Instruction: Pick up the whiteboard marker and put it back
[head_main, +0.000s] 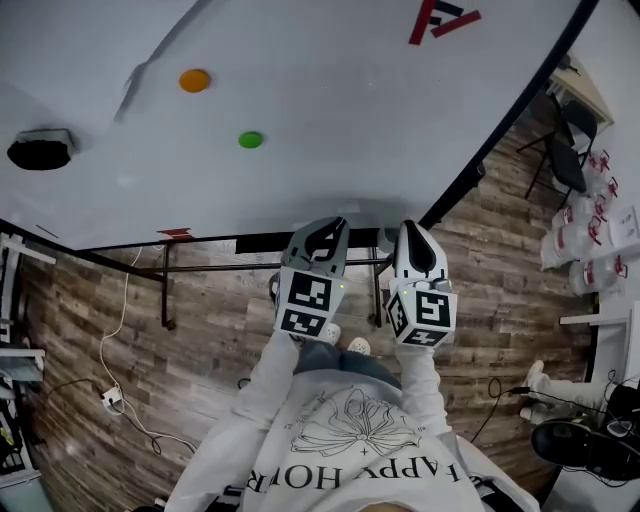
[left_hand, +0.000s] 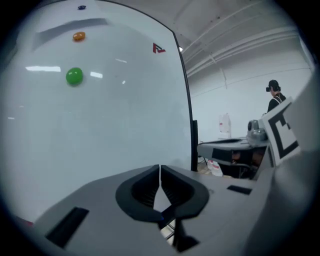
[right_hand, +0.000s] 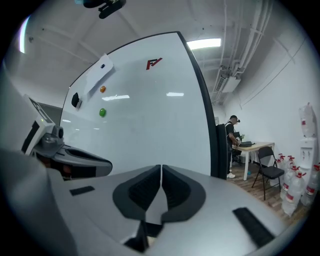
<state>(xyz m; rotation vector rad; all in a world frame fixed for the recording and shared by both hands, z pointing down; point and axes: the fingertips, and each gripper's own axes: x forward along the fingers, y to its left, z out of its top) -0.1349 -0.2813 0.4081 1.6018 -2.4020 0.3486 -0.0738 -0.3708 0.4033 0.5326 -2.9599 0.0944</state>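
Observation:
No whiteboard marker shows clearly in any view. A small red thing (head_main: 175, 233) lies at the whiteboard's (head_main: 330, 110) lower edge; I cannot tell what it is. My left gripper (head_main: 336, 224) and right gripper (head_main: 410, 228) hang side by side in front of that lower edge, near the board's right end. In the left gripper view the left gripper (left_hand: 159, 167) is shut with nothing between its pads and faces the white surface. The right gripper (right_hand: 161, 167) is likewise shut and empty. An orange magnet (head_main: 194, 80) and a green magnet (head_main: 250, 139) stick to the board.
A black eraser (head_main: 40, 149) sits on the board at the left, a red logo (head_main: 440, 18) at the top. Stand bars (head_main: 200, 270) run under the board. A cable and socket strip (head_main: 112, 398) lie on the wood floor. A folding chair (head_main: 562, 150), water bottles (head_main: 590, 240) and a person (right_hand: 231, 135) are at the right.

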